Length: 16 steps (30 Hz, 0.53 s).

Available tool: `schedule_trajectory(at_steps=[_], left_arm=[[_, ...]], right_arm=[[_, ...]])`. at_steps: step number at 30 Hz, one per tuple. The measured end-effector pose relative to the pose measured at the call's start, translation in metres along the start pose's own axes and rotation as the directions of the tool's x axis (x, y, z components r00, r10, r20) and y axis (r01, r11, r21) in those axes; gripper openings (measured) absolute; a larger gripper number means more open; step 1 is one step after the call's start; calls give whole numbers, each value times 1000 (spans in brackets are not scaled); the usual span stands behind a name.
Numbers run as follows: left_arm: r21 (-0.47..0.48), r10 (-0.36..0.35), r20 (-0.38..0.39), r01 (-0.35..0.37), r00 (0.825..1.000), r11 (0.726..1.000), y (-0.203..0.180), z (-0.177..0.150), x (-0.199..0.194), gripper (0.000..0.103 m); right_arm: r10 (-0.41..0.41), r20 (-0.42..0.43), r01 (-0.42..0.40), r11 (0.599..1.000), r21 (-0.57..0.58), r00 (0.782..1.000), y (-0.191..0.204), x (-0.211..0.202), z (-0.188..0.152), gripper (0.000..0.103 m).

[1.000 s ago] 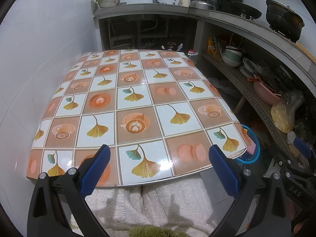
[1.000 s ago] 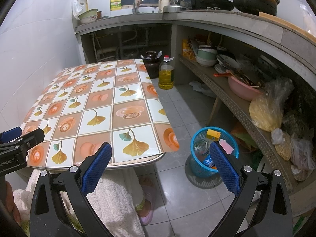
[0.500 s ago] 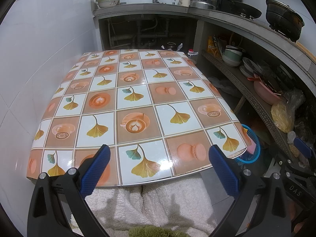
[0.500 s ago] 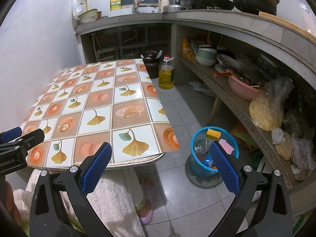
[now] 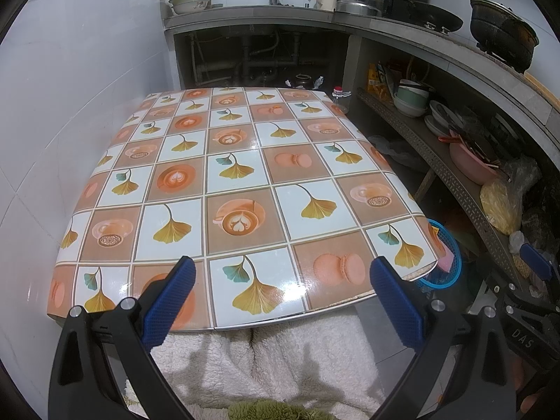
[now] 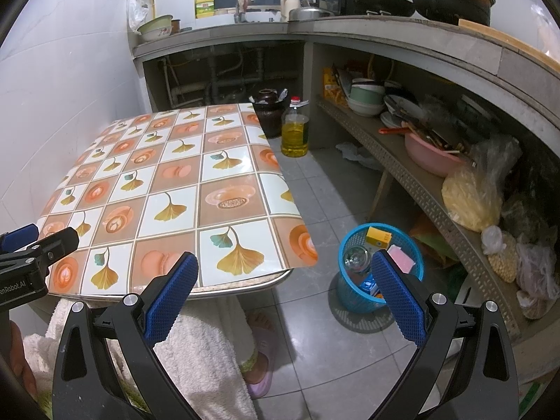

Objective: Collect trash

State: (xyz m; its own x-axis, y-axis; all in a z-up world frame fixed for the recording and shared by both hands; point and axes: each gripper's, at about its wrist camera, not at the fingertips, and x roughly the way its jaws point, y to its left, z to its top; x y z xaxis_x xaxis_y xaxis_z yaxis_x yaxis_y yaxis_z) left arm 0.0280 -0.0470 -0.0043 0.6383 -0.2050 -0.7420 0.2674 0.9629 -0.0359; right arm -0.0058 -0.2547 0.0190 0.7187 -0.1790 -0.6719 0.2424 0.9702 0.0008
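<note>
A blue mesh waste basket (image 6: 379, 266) stands on the floor right of the table; in it lie a yellow box, a pink packet and a clear cup. From the left wrist view only part of the waste basket (image 5: 442, 262) shows past the table corner. My left gripper (image 5: 280, 301) hovers open over the table's near edge, nothing between its blue pads. My right gripper (image 6: 285, 297) is open too, held above the table's right corner and the floor, with the basket just behind its right finger. The patterned tabletop (image 5: 241, 182) bears no loose items.
The table (image 6: 168, 192) stands against a tiled wall on the left. A person's white fleece-covered legs and a slippered foot (image 6: 260, 357) are under its near edge. An oil bottle (image 6: 295, 129) and dark jar stand on the floor. A cluttered shelf (image 6: 430, 161) runs along the right.
</note>
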Motion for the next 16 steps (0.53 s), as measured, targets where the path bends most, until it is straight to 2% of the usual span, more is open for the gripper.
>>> schedule_trajectory(at_steps=[16], left_arm=[[0,-2,0,2,1000,1000,0,-1,0,98]], right_arm=[[1,1,-1,1000,-2,1000,-1,0,0,95]])
